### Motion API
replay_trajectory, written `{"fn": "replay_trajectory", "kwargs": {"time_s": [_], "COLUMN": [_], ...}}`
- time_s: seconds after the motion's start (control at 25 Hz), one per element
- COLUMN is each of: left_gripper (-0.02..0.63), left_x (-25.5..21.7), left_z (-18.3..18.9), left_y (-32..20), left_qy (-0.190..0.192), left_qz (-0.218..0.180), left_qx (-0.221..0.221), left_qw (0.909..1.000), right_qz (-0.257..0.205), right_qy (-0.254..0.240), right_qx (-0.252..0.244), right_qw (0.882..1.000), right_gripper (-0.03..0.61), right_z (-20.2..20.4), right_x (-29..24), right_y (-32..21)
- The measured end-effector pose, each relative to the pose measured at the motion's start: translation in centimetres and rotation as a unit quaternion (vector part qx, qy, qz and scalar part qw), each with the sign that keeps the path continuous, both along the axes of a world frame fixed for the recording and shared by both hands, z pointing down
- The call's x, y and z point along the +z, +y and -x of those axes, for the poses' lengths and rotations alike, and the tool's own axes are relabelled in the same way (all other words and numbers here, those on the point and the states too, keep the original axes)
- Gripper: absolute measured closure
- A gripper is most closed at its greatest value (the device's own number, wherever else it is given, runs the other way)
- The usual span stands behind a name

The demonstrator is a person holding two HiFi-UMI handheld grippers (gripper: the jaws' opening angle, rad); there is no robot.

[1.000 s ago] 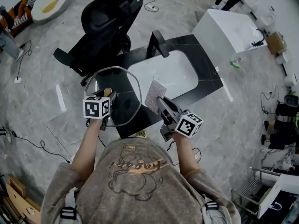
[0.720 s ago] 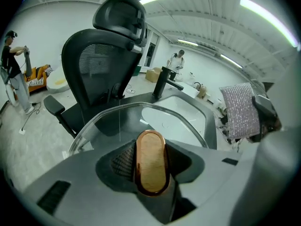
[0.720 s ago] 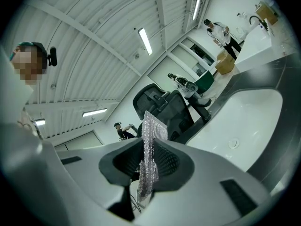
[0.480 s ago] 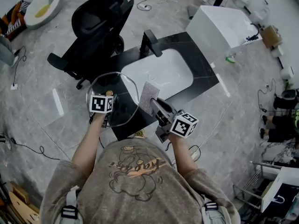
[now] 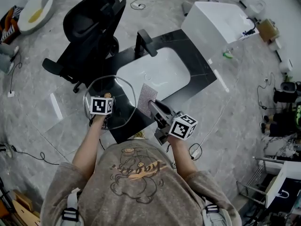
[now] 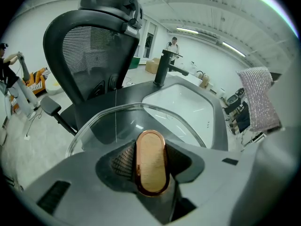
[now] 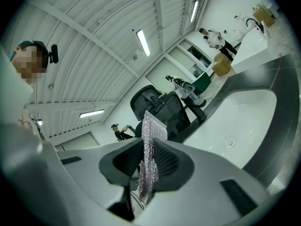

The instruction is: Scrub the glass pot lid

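Clamping knob, left claw, near rim of glass lid hidden

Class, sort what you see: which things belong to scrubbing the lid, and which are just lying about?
Job: glass pot lid, held by its knob in the left gripper; silvery scouring cloth, clamped in the right gripper; sink.
Lying about: office chair; white cabinet.
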State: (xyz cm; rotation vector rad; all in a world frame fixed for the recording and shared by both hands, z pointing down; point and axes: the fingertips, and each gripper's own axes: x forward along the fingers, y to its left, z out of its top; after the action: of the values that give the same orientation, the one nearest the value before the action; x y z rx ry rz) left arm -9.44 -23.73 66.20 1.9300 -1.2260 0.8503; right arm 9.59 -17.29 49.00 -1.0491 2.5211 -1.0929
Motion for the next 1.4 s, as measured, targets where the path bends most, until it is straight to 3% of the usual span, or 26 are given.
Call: {"fn": "replay_trajectory", "kwargs": {"time_s": [0.48, 0.6, 0.76, 0.8, 0.84, 0.88, 1.0, 1.24, 1.4], "left_gripper": [0.431, 0.414, 0.408, 0.456, 0.560, 0.595, 0.595, 0.595, 0.597], "left_x": [0.1, -0.9, -5.1, -6.5, -7.9, -9.1, -12.6, -17.7, -19.7], "left_z": [-0.7, -0.7, -0.5, -0.4, -0.4, -0.5, -0.8, -0.8, -0.4], "left_y": [-0.5, -0.8, -1.5, -1.5, -1.3, -1.0, -0.1, 2.9, 4.3], "left_qy": [-0.006, -0.010, -0.001, 0.007, 0.018, 0.033, 0.072, 0.101, 0.109], "left_qz": [-0.005, -0.029, -0.092, -0.108, -0.122, -0.134, -0.169, -0.253, -0.293], "left_qx": [-0.002, -0.002, -0.006, -0.007, -0.008, -0.007, -0.004, -0.006, -0.014], "left_qw": [1.0000, 0.9995, 0.9957, 0.9941, 0.9923, 0.9904, 0.9829, 0.9622, 0.9496], "right_qz": [0.002, 0.003, 0.006, 0.005, 0.003, 0.001, -0.019, -0.079, -0.098], "right_qy": [-0.001, 0.000, 0.010, 0.017, 0.024, 0.032, 0.072, 0.189, 0.213], "right_qx": [-0.007, -0.005, 0.006, 0.009, 0.013, 0.017, 0.034, 0.062, 0.066], "right_qw": [1.000, 1.000, 1.000, 1.000, 1.000, 0.999, 0.997, 0.977, 0.970], "right_gripper": [0.492, 0.493, 0.493, 0.494, 0.492, 0.492, 0.494, 0.494, 0.494], "right_z": [0.6, 0.6, 0.6, 0.6, 0.6, 0.6, 0.6, 0.9, 1.4], "right_x": [0.3, 0.6, 0.9, 0.9, 0.8, 0.7, 0.0, -2.0, -2.6], "right_y": [0.1, 0.1, -0.2, -0.3, -0.4, -0.5, -0.7, -0.6, -0.3]}}
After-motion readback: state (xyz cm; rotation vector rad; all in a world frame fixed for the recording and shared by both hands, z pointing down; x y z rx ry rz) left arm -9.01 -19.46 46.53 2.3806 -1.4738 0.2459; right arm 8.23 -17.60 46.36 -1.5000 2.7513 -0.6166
